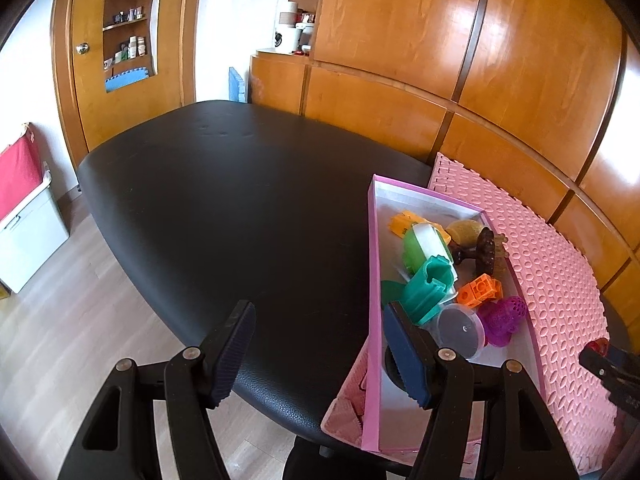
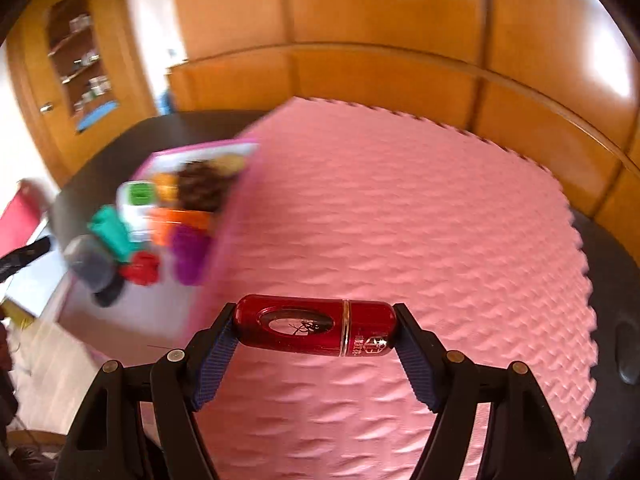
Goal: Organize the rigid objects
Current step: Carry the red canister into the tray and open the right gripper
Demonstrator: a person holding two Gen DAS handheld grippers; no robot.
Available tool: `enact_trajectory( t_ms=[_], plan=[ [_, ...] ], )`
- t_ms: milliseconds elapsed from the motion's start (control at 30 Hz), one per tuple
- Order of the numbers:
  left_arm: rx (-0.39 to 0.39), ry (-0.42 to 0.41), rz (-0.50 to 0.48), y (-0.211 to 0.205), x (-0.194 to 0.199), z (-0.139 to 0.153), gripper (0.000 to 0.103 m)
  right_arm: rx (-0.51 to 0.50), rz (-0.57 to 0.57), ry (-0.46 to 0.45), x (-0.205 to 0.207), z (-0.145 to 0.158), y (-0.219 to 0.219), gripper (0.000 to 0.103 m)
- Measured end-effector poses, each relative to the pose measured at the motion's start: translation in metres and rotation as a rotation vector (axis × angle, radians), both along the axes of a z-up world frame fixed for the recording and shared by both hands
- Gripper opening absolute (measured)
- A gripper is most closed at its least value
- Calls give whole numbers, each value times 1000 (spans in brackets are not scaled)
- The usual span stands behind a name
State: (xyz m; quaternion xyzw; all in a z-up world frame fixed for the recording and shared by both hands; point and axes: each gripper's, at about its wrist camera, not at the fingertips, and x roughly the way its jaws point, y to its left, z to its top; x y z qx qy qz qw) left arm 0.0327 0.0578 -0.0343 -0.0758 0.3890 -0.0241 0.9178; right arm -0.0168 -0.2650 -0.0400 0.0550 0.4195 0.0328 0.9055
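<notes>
A pink-rimmed box (image 1: pixel 374 280) on the black table holds several small rigid things: a teal plastic piece (image 1: pixel 428 284), an orange block (image 1: pixel 480 288), a purple lattice ball (image 1: pixel 502 316), a clear round lid (image 1: pixel 460 330) and a dark brown knob (image 1: pixel 484 250). My left gripper (image 1: pixel 324 354) is open and empty, its right finger over the box's near end. My right gripper (image 2: pixel 316 330) is shut on a red capsule-shaped case (image 2: pixel 316 326), held crosswise above the pink foam mat (image 2: pixel 400 220). The box (image 2: pixel 192 200) shows blurred at the left in the right wrist view.
The pink foam mat (image 1: pixel 560 260) lies right of the box, against a wooden panelled wall (image 1: pixel 440 60). The black table (image 1: pixel 224 200) stretches left. A white bin with a red cover (image 1: pixel 24 216) stands on the floor at left. My right gripper's tip (image 1: pixel 608 364) shows at the right edge.
</notes>
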Motion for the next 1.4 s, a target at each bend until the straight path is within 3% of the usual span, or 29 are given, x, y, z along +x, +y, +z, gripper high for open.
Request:
enact_trajectory(
  t_ms=[300, 533, 833, 1400],
  plan=[
    [-3, -17, -17, 0, -4, 1, 67, 52, 197, 15, 17, 0, 81, 76],
    [-13, -4, -26, 0, -4, -3, 67, 52, 247, 72, 33, -18, 111, 76],
    [-12, 16, -44, -4, -5, -12, 67, 33, 201, 149, 61, -47, 125, 76],
    [3, 18, -50, -8, -7, -11, 67, 100, 203, 105, 56, -46, 119, 77]
  ],
)
